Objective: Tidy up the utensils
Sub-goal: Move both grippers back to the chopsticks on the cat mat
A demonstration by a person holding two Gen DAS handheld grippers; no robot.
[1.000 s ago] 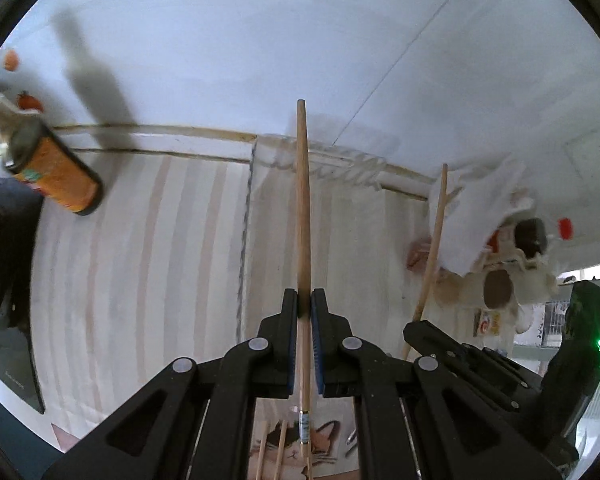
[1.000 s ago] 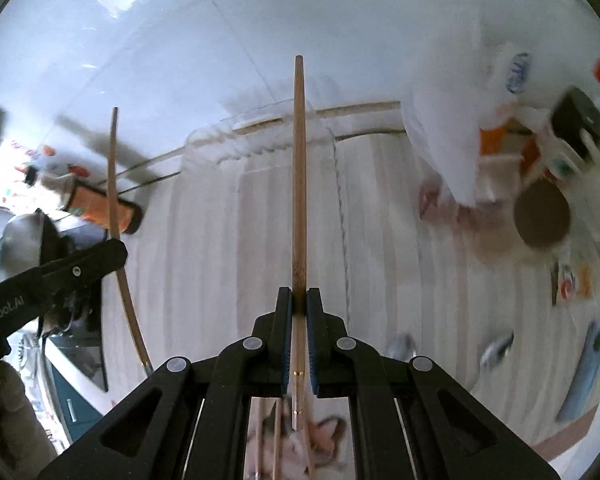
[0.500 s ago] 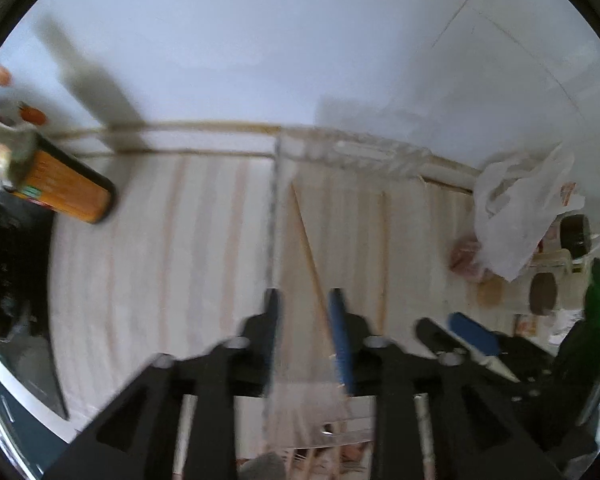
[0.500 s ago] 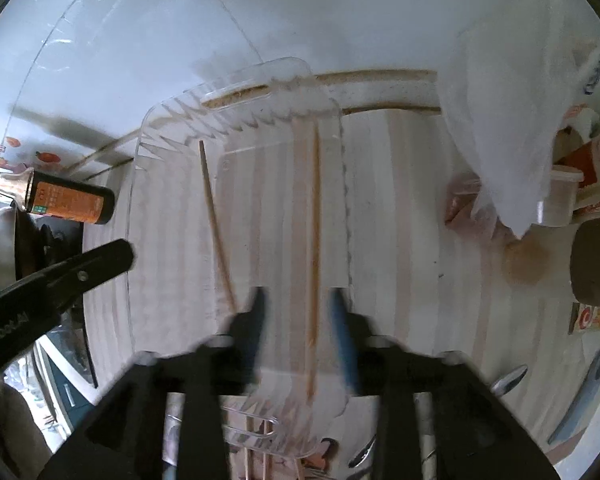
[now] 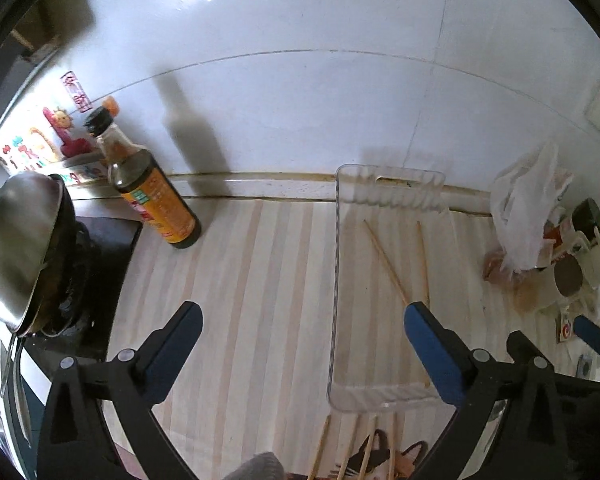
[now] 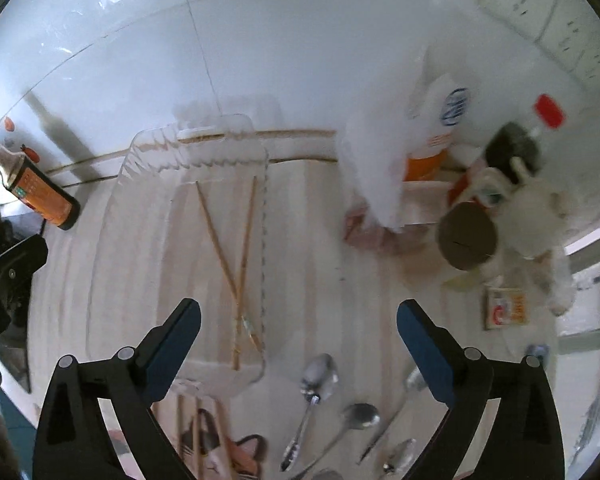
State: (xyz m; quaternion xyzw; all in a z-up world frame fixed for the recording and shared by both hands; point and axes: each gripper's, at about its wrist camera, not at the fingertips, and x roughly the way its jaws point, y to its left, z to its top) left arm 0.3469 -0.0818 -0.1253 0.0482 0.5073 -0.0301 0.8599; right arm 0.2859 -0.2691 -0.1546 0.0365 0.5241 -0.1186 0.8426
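Two wooden chopsticks [image 6: 224, 256] (crossed) lie in the clear tray [image 6: 140, 152]; both tongs gape empty.

The loose chopsticks [image 5: 352, 456] run off the frame's bottom edge; the left gripper's finger [image 5: 440, 352] hides one tray chopstick's [image 5: 423, 264] near end

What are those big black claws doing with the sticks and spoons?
A person holds two grippers and is tidying utensils. Both the left gripper and the right gripper are open and hold nothing. Two chopsticks lie crossed inside the clear tray on the striped counter. More chopsticks wait at the near edge, and several spoons lie beside the tray, not yet put away.
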